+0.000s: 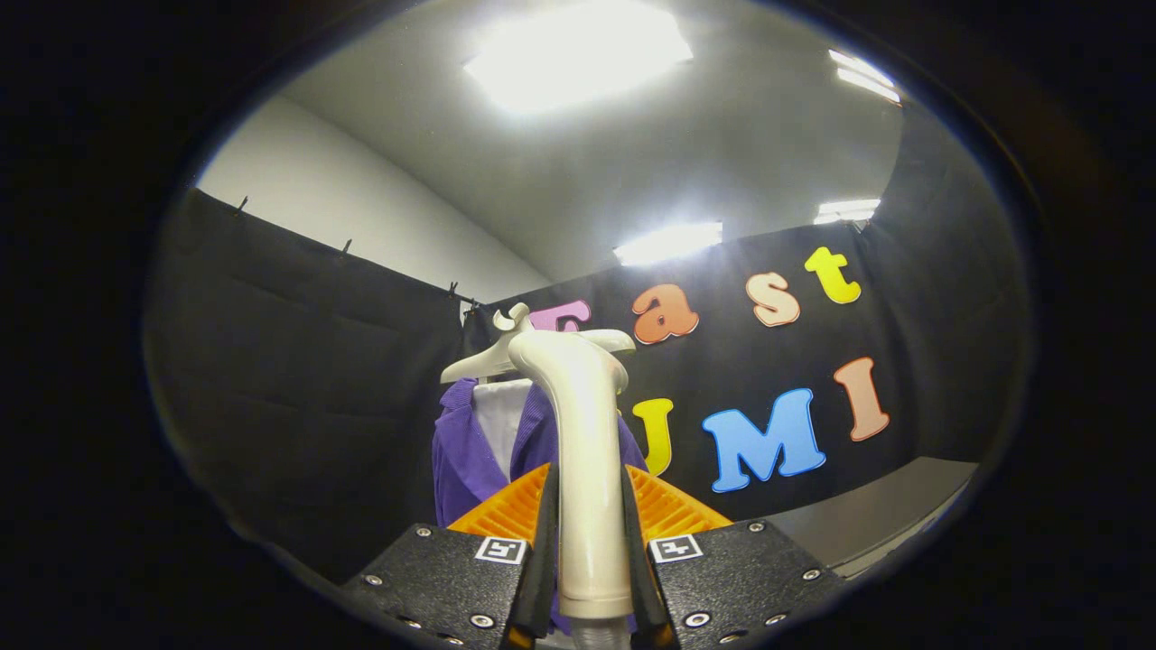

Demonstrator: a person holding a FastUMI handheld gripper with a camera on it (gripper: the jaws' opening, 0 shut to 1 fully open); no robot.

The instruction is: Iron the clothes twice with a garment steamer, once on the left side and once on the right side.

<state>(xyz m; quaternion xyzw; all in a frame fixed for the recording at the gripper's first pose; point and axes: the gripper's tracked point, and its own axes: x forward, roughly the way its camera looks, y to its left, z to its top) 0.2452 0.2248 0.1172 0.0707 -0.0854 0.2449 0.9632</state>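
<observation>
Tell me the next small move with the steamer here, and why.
Probably ease the garment steamer forward toward the purple garment. The hand-held gripper is shut on the steamer's handle, and its head rises in front of the white hanger, seemingly short of the fabric, so closing that gap looks like the next step.

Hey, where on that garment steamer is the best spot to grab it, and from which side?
Grip the garment steamer on its straight handle shaft, below the bent head. The shaft is slim, smooth and upright, so fingers closing from its two sides seat well. The tool is already shut on it this way, with the steamer's head rising toward the purple garment on its white hanger.
</observation>
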